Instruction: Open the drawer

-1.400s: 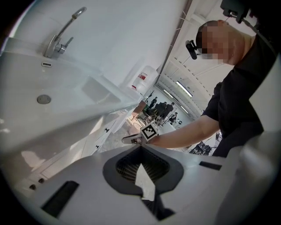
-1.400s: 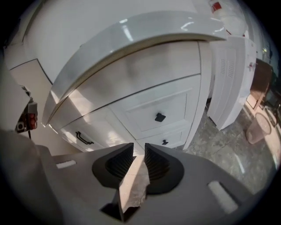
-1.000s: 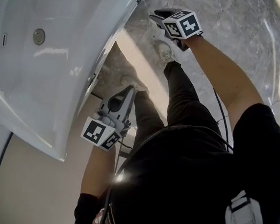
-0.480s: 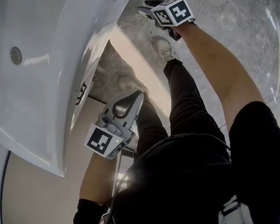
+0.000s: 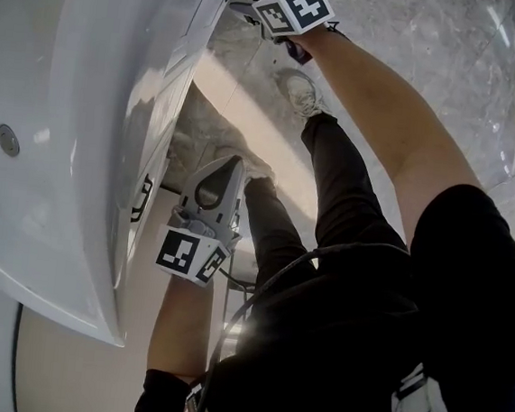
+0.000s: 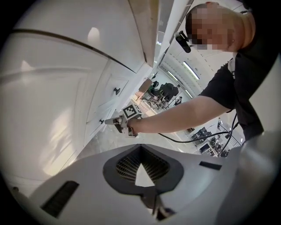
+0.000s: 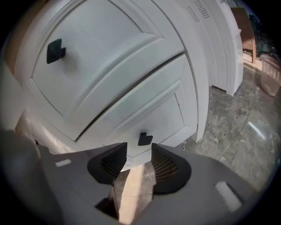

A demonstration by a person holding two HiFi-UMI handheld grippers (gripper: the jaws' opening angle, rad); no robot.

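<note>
Right gripper [image 7: 138, 154] is released and empty, its jaws having just been opening. The lower drawer [image 7: 167, 114] sits closed, its black knob [image 7: 145, 139] just ahead at twelve o'clock. Left gripper [image 6: 140, 148] is clenched on nothing.

Glossy white painted drawer [image 7: 153, 110], matt black knob [image 7: 144, 139], polished grey stone-look floor [image 7: 237, 127], matt grey plastic fingers [image 7: 164, 166].

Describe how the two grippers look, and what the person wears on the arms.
Both grippers, the left gripper and the right gripper, have light grey plastic shells with dark ribbed pads inside the jaws. Each carries a white cube printed with black square markers. A thin black cable runs below the right arm. The person wears a black short-sleeved top; the forearms are bare.
</note>
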